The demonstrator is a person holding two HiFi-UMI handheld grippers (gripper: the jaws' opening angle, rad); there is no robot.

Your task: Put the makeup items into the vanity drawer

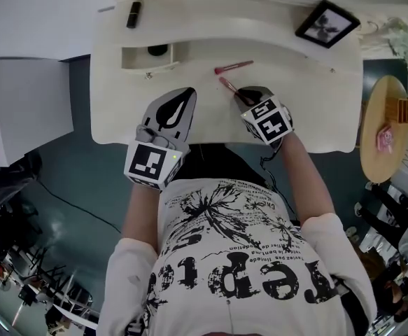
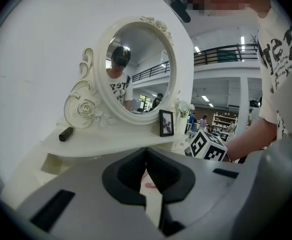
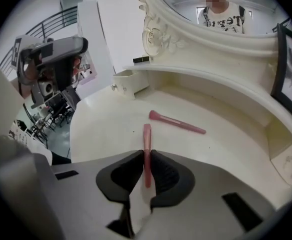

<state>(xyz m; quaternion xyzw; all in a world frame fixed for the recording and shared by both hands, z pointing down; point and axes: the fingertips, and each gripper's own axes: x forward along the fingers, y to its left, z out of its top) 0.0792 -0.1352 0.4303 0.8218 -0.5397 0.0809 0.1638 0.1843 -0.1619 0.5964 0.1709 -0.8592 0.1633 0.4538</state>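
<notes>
Person w/ two hand-held grippers, white printed top.
White long-sleeve shirt (image 1: 238,257) w/ black floral graphic & big lettering on front; sleeves (image 1: 130,278) plain white. Left gripper (image 1: 184,98) & right gripper (image 1: 240,96): grey moulded shells, black pads lining the jaws, each w/ a white marker cube (image 1: 153,164) of black squares at rear; small green light on left one.

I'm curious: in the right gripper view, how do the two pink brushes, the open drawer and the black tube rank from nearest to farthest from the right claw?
1. Held pink brush: clamped in the right claw.
2. Second pink brush: lying on the tabletop just ahead, slightly right.
3. Open drawer: farther back, to the left.
4. Black tube: farthest, above and behind the drawer.
</notes>
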